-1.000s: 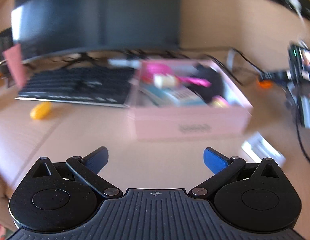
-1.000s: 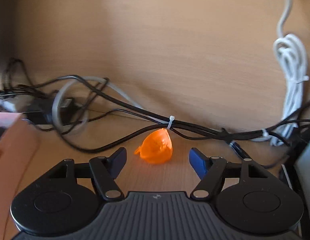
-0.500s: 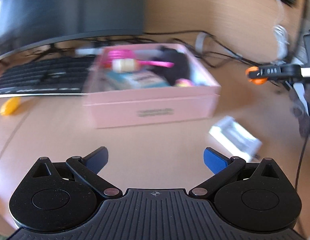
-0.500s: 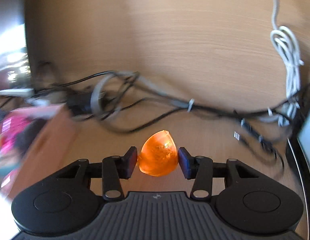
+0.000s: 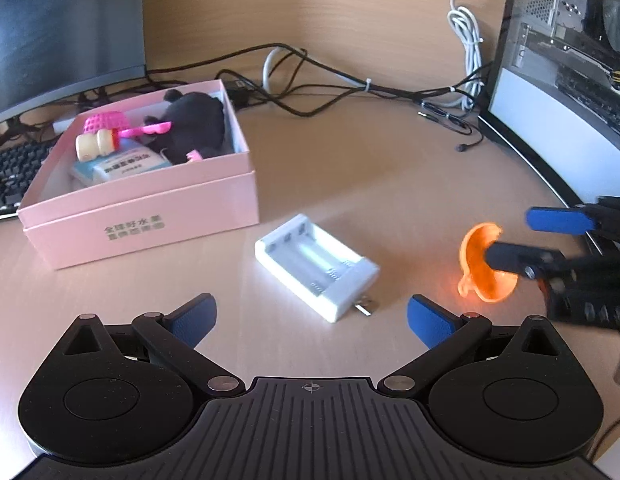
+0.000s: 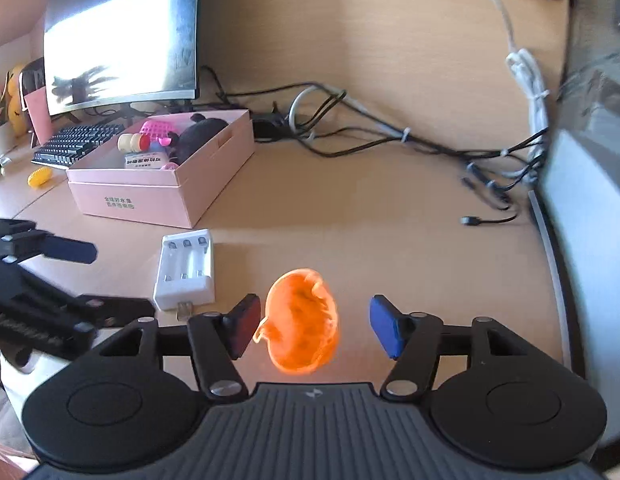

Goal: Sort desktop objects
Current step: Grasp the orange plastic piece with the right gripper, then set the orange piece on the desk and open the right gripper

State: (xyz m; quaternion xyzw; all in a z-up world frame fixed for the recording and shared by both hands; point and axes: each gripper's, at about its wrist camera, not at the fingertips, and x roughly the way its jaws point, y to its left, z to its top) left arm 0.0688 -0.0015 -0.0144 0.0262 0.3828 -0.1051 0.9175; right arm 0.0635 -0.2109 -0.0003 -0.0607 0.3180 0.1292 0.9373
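Wood-grain bench (image 5: 389,168) is filling both views, with a monitor (image 6: 122,36) and keyboard (image 6: 76,146) at the rear and a tangle of cables (image 5: 349,88) against the back panel. Since half a second ago, when the right gripper (image 6: 315,326) was pinching the orange toy (image 6: 304,322) near those cables, the right hand has been carrying it across the bench to a spot just beside the white battery charger (image 5: 315,266), well short of the pink box (image 5: 142,216). Its fingers (image 6: 383,330) are now opening: in the right wrist view the toy is sitting between them with a clear gap at the blue pad, though it is close against the other pad and contact there cannot be ruled out. In the left wrist view one finger is overlapping the toy's rim, and whether the toy is resting on the bench or sliding free cannot be told. Judged against the task, the toy is not yet sorted; the box is already holding a pink net item (image 5: 106,122), a small bottle (image 5: 96,146), a black plush (image 5: 194,124) and a printed pack (image 5: 126,164), and a release here would be leaving the toy outside it. The left gripper (image 5: 311,318) is hovering low, angled down at the bench, fingers spread wide and holding nothing, with the charger just ahead of them. The right gripper is likewise pitching downward, entering from the right side.
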